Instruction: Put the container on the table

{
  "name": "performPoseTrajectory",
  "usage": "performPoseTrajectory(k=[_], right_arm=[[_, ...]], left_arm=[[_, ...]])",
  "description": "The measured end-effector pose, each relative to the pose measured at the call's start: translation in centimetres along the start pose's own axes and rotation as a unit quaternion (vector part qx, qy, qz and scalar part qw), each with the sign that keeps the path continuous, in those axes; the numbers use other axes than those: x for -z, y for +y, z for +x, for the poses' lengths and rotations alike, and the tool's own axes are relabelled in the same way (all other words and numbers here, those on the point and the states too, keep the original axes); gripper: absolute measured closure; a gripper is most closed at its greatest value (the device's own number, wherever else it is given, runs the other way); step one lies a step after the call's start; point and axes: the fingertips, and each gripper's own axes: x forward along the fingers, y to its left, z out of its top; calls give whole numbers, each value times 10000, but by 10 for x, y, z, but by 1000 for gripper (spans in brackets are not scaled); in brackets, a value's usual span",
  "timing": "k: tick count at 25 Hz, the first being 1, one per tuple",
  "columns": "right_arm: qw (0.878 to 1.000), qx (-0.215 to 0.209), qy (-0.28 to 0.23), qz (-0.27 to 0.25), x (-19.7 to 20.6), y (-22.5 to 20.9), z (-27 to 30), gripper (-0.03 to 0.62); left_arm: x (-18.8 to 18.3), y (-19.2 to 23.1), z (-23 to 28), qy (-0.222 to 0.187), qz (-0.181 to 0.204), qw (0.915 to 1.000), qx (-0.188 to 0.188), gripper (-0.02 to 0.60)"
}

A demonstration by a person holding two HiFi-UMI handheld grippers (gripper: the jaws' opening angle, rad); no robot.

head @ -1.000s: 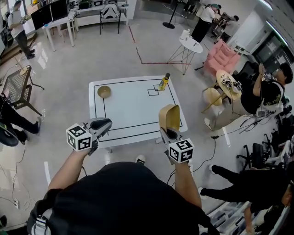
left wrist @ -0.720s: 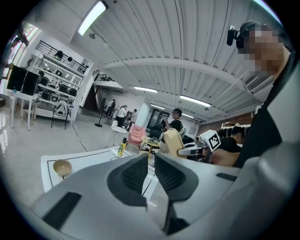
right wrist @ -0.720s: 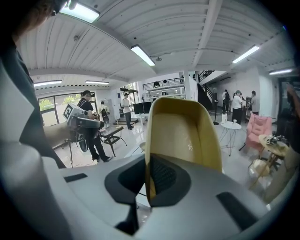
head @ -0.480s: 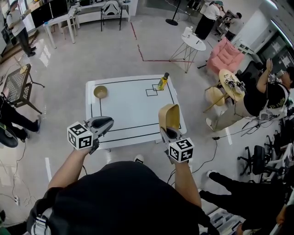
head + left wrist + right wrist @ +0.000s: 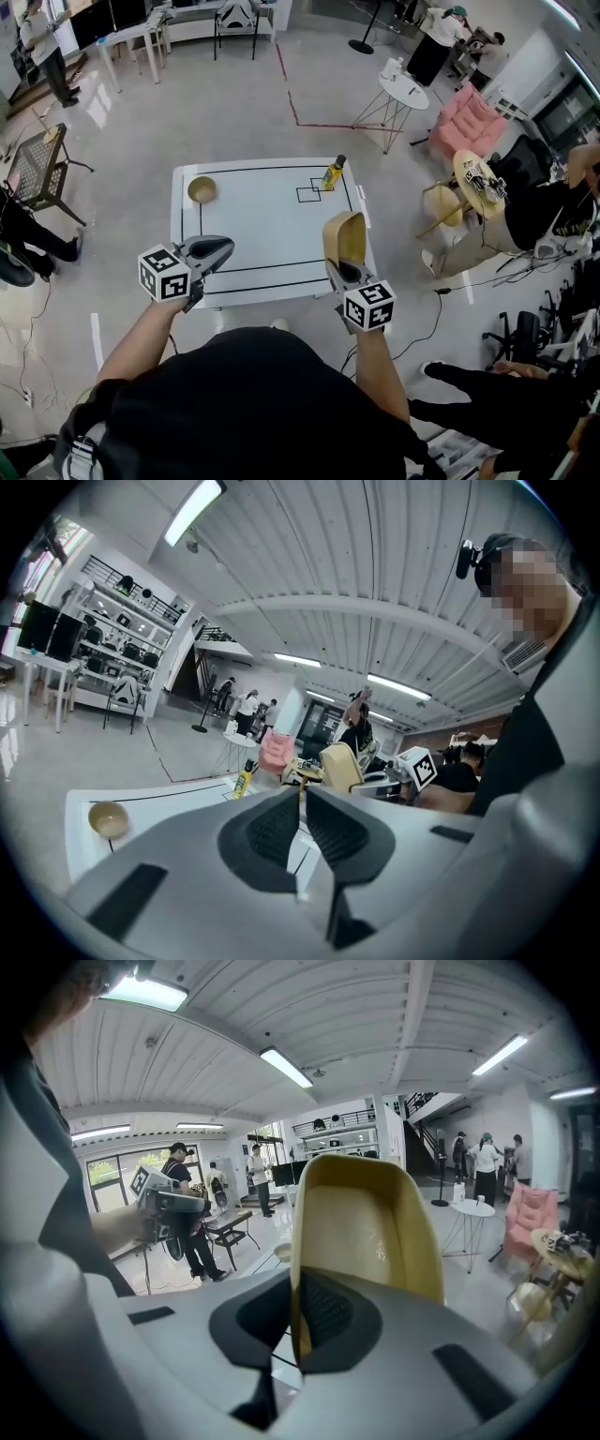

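A tan, scoop-shaped container (image 5: 346,238) (image 5: 370,1227) stands upright in my right gripper (image 5: 343,270) (image 5: 292,1312), whose jaws are shut on its wall; it hangs over the near right edge of the white table (image 5: 267,225). My left gripper (image 5: 217,251) (image 5: 302,822) is shut on nothing, over the table's near left corner. In the left gripper view the container (image 5: 341,765) shows to the right, beyond the jaws.
On the table stand a small wooden bowl (image 5: 201,189) (image 5: 109,819) at the far left and a yellow bottle (image 5: 333,173) (image 5: 244,781) at the far right, by a small black square. Chairs, a round side table (image 5: 408,86) and several people surround it.
The head view has shifted slightly, so the table sits a little lower and to the left in the frame. Both grippers keep their places and the container stays held.
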Motion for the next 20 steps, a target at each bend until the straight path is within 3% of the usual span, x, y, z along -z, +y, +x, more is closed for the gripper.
performPoseTrajectory(k=[20], right_arm=[[9984,-492,169,-226,-8,-63,9,586]], left_arm=[[-22,-10,54,-212,-84,9996,-194,571]])
